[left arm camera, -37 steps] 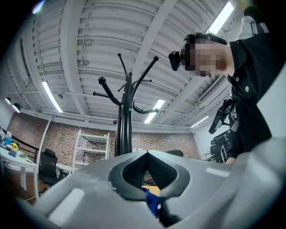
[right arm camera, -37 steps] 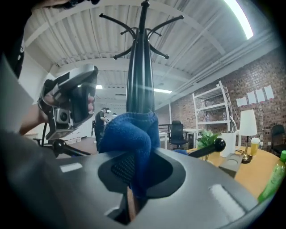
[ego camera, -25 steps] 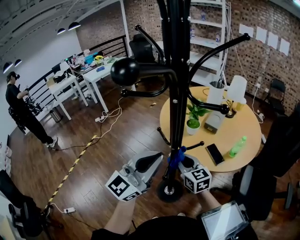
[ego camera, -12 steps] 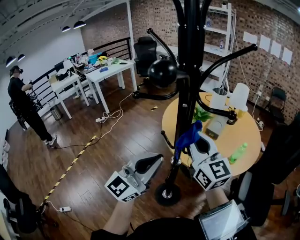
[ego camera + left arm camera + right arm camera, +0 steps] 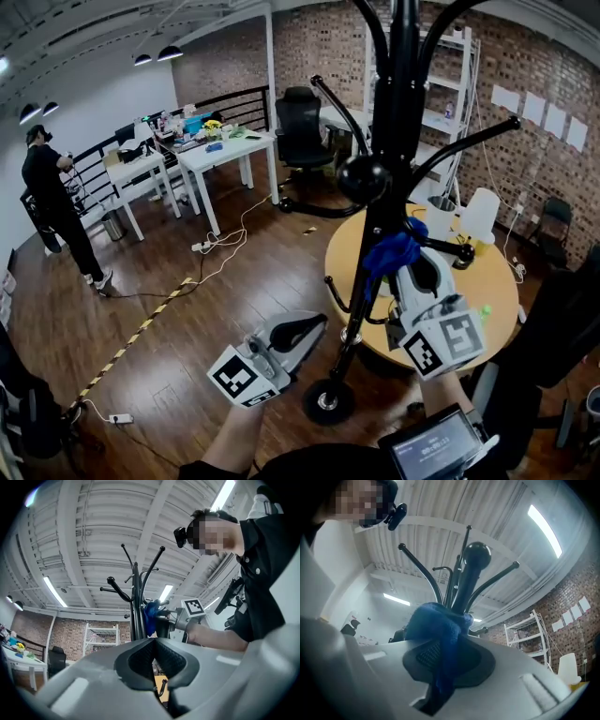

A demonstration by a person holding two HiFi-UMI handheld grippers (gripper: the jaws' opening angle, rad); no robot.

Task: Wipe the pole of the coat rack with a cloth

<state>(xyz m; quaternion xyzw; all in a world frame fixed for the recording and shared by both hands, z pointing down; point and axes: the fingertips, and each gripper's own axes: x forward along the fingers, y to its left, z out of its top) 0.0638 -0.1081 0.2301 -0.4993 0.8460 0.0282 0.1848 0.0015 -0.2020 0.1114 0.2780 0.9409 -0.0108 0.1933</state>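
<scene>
Rt hand-held gripper [image 5: 444,662] pinches cloth [image 5: 436,620], pressed vs pole [image 5: 397,103].

The black coat rack pole [image 5: 400,94] stands upright. A bunched blue cloth [image 5: 392,251], pinched in the right claw [image 5: 440,665], presses against its middle.

The coat rack [image 5: 403,84] stands on the floor [image 5: 216,300] in the middle, with its pole [image 5: 359,314] running up the view. The cloth [image 5: 392,251] lies against the pole about halfway up, pinched between the fingers [image 5: 478,660] of the right gripper [image 5: 401,262], just right of the pole. The left gripper [image 5: 312,324] sits lower, left of the pole and apart from it. A round surface [image 5: 492,300] stands behind and to the right, with shelves [image 5: 448,103] beyond it.
</scene>
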